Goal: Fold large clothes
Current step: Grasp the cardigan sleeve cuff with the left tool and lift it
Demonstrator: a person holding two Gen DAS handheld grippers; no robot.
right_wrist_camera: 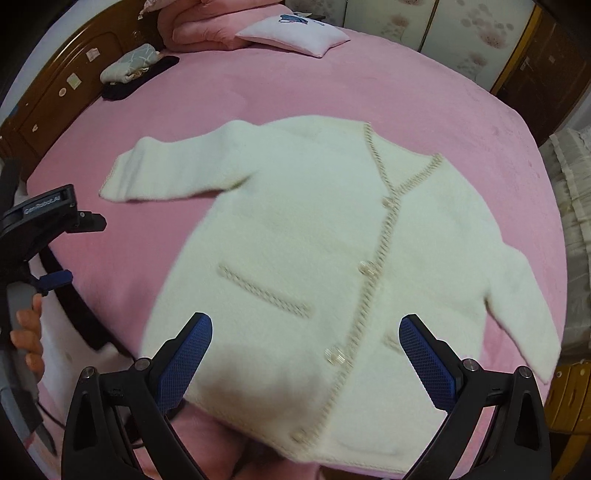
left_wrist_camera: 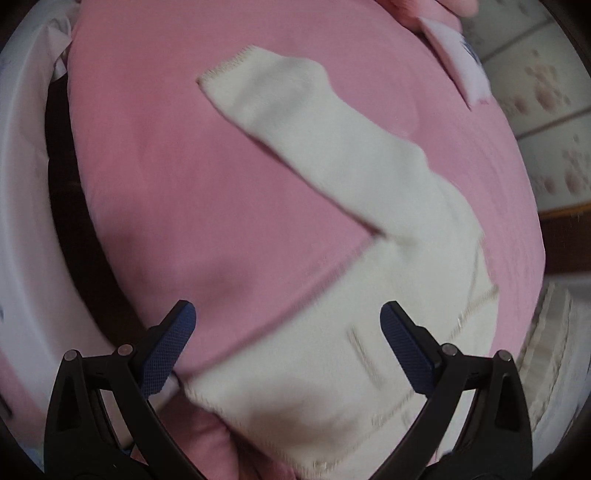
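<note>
A cream knit cardigan (right_wrist_camera: 306, 236) with beige trim and clear buttons lies flat, face up, on a pink bedspread (right_wrist_camera: 295, 81), both sleeves spread out. My right gripper (right_wrist_camera: 304, 354) is open and empty, just above the cardigan's hem. My left gripper (left_wrist_camera: 286, 339) is open and empty, above the hem's left corner, with one sleeve (left_wrist_camera: 295, 122) stretching away ahead of it. The left gripper also shows at the left edge of the right wrist view (right_wrist_camera: 55, 278), held by a hand.
A small pink-white pillow (right_wrist_camera: 295, 35) and a folded pink quilt (right_wrist_camera: 207, 26) lie at the head of the bed. Folded grey and black clothes (right_wrist_camera: 129, 70) lie by the wooden headboard (right_wrist_camera: 66, 85). Floral wardrobe doors (right_wrist_camera: 461, 33) stand behind.
</note>
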